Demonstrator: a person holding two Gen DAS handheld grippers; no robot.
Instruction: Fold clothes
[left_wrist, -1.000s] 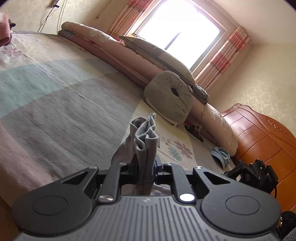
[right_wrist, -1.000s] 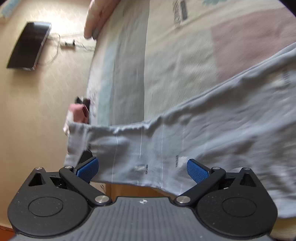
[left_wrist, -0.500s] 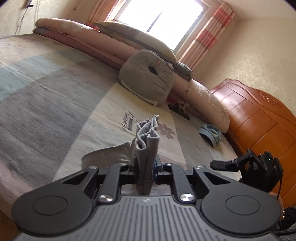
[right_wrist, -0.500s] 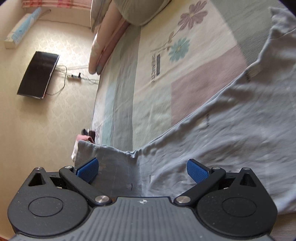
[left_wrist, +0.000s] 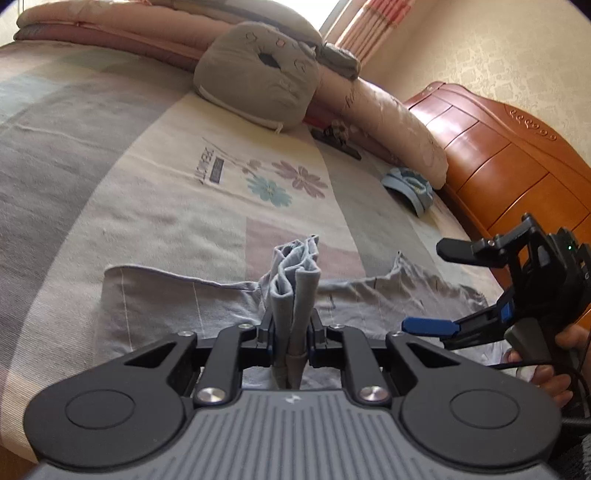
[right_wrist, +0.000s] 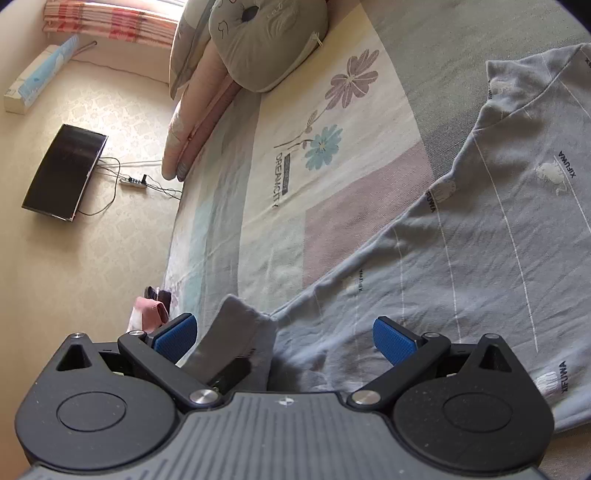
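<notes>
Folding is mid-step: the left gripper (left_wrist: 291, 334) is clamped on a bunched edge of the grey garment (left_wrist: 184, 310), w/ folds of cloth sticking up between its jaws, while the rest of the garment lies spread on the bed (left_wrist: 110, 184) near the front edge. The right gripper (right_wrist: 284, 332) has its jaws wide apart, blue pads (right_wrist: 391, 341) bare, nothing pinched; it hovers just over the garment (right_wrist: 480, 240), and the left gripper's bunch of cloth shows between its fingers w/o touching the pads. In the left view the right gripper (left_wrist: 439, 284) sits off to the right, over the garment's right side, held by a hand (left_wrist: 550, 373). My read: the left side is being carried over to make a fold, and the right has no hold yet. Next move prob. calls for the right to drop onto an edge or corner and close, or to pin the cloth, so the left can lay its bunch flat. Risk: a bunched grip may leave a crumpled fold, so it needs smoothing. A cushion (left_wrist: 255, 74) and a blue item (left_wrist: 408, 186) lie well apart from the work.
</notes>
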